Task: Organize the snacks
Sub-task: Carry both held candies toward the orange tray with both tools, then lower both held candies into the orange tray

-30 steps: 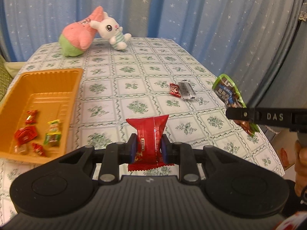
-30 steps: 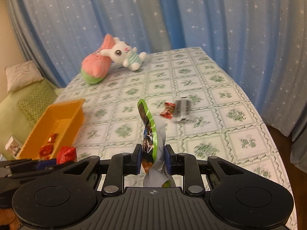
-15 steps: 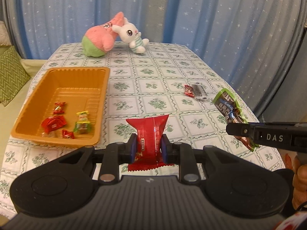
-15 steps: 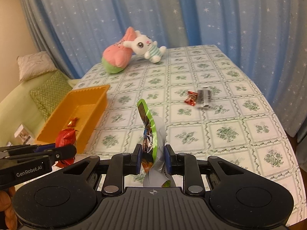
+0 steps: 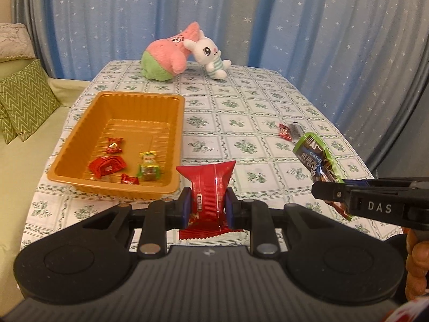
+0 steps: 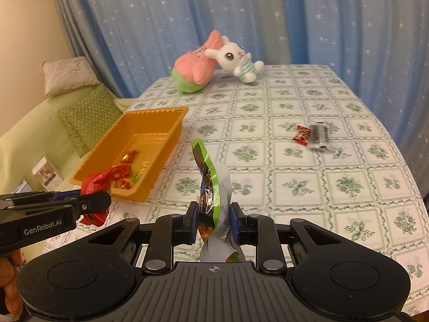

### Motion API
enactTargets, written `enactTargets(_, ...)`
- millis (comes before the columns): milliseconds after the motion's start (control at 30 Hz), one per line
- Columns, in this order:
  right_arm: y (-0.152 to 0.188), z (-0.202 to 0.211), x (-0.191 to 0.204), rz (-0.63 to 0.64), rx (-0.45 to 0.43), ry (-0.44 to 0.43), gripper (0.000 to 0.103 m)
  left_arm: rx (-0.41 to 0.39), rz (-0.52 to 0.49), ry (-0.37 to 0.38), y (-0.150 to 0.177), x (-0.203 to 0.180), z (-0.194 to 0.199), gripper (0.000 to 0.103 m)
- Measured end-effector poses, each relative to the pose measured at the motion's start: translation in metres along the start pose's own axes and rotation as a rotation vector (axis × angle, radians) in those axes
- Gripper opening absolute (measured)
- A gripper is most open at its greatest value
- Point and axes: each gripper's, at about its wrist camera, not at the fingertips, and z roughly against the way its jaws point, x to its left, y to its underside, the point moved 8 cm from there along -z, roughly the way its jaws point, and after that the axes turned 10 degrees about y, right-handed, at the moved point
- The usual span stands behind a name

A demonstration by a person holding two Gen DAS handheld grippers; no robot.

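My left gripper (image 5: 207,206) is shut on a red snack packet (image 5: 207,187), held above the table near the front right corner of the orange tray (image 5: 171,139). The tray holds several small wrapped snacks (image 5: 107,165). My right gripper (image 6: 213,221) is shut on a green and blue snack pouch (image 6: 207,177), held over the table to the right of the tray (image 6: 171,136). The pouch also shows in the left wrist view (image 5: 319,161). A small red candy (image 6: 301,135) and a dark and silver packet (image 6: 317,135) lie on the table at the right.
A pink plush (image 5: 166,59) and a white rabbit plush (image 5: 209,56) sit at the far end of the table. Blue starred curtains (image 5: 295,26) hang behind. A green sofa with zigzag cushions (image 5: 24,99) stands to the left. The table edge drops off at the right.
Both grippers have moved left and back with their packets still held. The tray now sits nearer the middle of the left wrist view.
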Motion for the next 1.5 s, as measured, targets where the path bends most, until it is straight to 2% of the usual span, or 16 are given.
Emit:
enactTargets(333, -0.003, -0.009, 0.028, 0.018, 0.005, -0.035, 0.025, -0.008, 0.019, -0.034, 0.001, 0.022, 0.012, 0.023)
enactTargets(867, -0.016, -0.039, 0.093, 0.073, 0.028, -0.117, 0.025, -0.01, 0.066, -0.114, -0.005, 0.082, 0.021, 0.023)
enactTargets(1500, -0.039, -0.09, 0.142, 0.1, 0.049, -0.166, 0.025, 0.004, 0.082, -0.136, -0.027, 0.133, -0.005, 0.023)
